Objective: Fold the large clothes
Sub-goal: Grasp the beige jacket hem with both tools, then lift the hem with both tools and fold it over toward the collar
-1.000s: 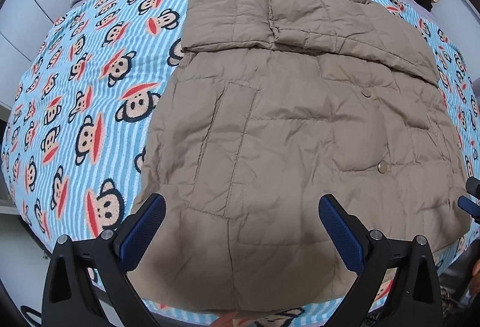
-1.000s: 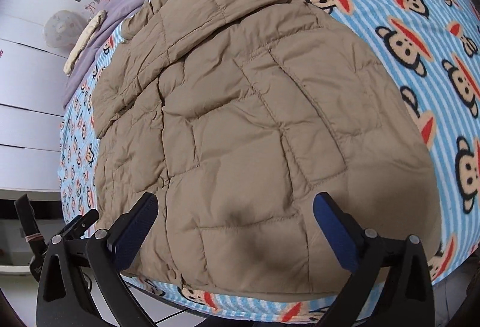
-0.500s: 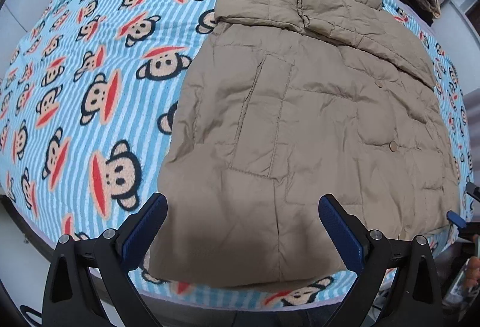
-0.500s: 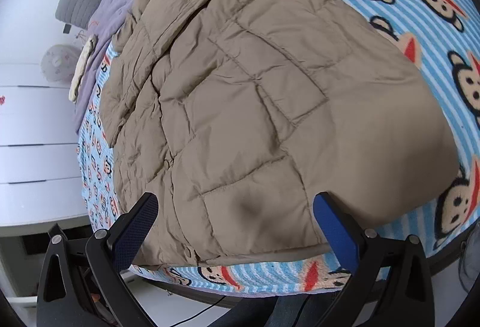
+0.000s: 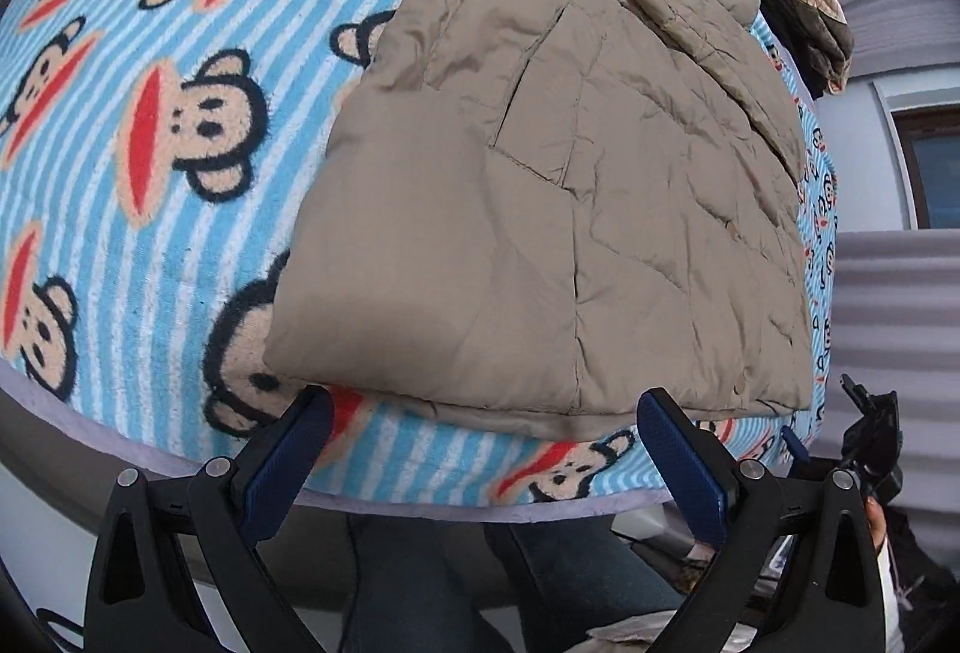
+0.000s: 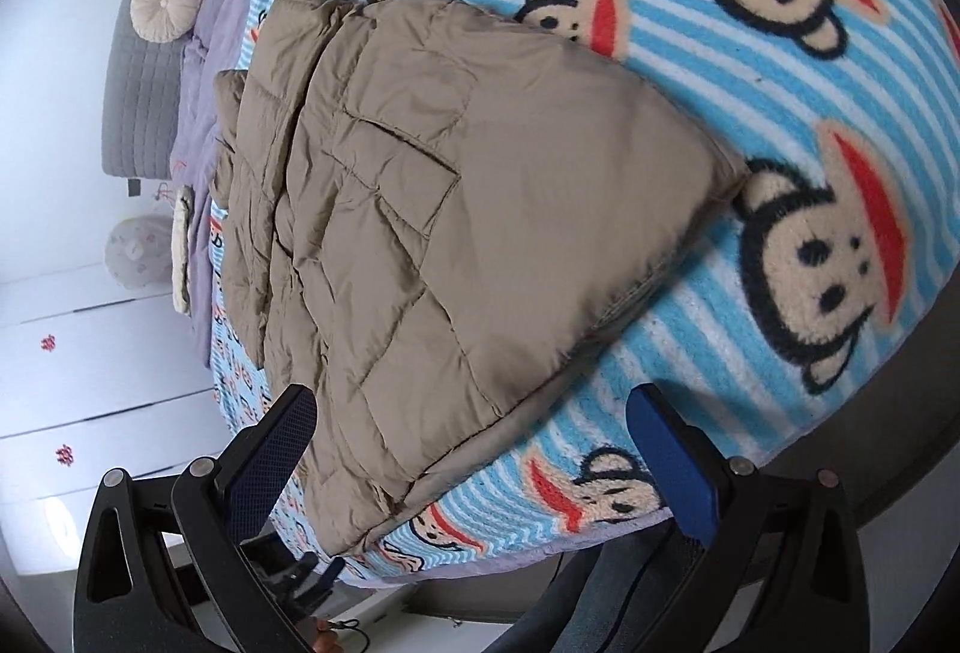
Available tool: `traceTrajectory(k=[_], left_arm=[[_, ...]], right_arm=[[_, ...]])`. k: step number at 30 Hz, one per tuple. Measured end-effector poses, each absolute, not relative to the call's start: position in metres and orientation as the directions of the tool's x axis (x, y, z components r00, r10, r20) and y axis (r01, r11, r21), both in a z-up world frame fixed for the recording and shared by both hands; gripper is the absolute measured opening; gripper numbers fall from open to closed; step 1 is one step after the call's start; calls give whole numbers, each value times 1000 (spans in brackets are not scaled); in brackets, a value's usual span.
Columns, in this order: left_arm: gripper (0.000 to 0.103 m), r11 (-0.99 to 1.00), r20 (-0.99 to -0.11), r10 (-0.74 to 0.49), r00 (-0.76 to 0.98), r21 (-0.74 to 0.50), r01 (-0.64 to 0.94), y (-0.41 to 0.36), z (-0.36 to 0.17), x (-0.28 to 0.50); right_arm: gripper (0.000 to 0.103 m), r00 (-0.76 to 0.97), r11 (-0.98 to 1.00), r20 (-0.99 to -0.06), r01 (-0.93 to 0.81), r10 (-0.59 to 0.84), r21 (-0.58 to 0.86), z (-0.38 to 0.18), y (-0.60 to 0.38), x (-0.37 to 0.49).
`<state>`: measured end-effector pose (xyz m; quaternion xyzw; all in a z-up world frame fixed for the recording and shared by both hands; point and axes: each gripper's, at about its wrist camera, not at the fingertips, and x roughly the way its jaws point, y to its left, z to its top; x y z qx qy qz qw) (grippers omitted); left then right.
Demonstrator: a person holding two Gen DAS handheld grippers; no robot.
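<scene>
A tan quilted jacket [image 5: 558, 185] lies flat on a monkey-print blanket [image 5: 150, 125] covering a bed, just ahead of both tongs. The left tongs [image 5: 486, 458] and right tongs [image 6: 474, 449] hover spread wide, grasping nothing, near its hem.

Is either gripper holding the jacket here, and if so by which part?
Neither. The left gripper and right gripper are open, short of the jacket's hem.

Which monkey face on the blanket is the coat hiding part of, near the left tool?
The big monkey face at the coat's near-left corner, just above the left tool. Its right side is tucked under the coat; the neighbouring faces show whole.
</scene>
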<state>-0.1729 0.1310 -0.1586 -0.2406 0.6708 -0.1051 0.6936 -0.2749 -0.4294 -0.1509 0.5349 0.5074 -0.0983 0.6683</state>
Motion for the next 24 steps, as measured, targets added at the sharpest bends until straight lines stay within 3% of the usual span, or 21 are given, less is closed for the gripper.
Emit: traceTrajectory(k=[9, 11, 12, 13, 14, 15, 16, 18, 24], left_arm=[[101, 855, -878, -472, 83, -479, -199, 109, -176, -153], [94, 861, -885, -455, 99, -466, -205, 106, -174, -151], [81, 866, -890, -444, 102, -455, -206, 104, -173, -149], [61, 870, -894, -437, 101, -448, -205, 102, -173, -148], [48, 866, -890, -446, 98, -457, -203, 102, -174, -146], [22, 851, -875, -476, 91, -484, -203, 101, -175, -144], [16, 831, -856, -510, 88, -516, -209, 101, -175, -142], [13, 824, -846, -521, 111, -532, -195, 101, -166, -138], [13, 784, -802, -554, 221, -593, -185, 109, -121, -119]], right_arm=[[96, 502, 337, -739, 671, 448, 660, -171, -433, -267], [96, 505, 317, -733, 677, 456, 664, -177, -434, -265], [96, 511, 305, -724, 676, 463, 671, -178, -435, -264], [88, 516, 296, -716, 672, 471, 679, -179, -435, -263], [80, 512, 292, -713, 673, 479, 679, -180, -436, -261], [59, 500, 294, -718, 680, 483, 672, -181, -437, -260], [36, 492, 294, -719, 683, 490, 668, -182, -438, -258], [13, 487, 297, -721, 685, 493, 666, -181, -441, -254], [9, 489, 391, -709, 602, 509, 696, -153, -440, -223]])
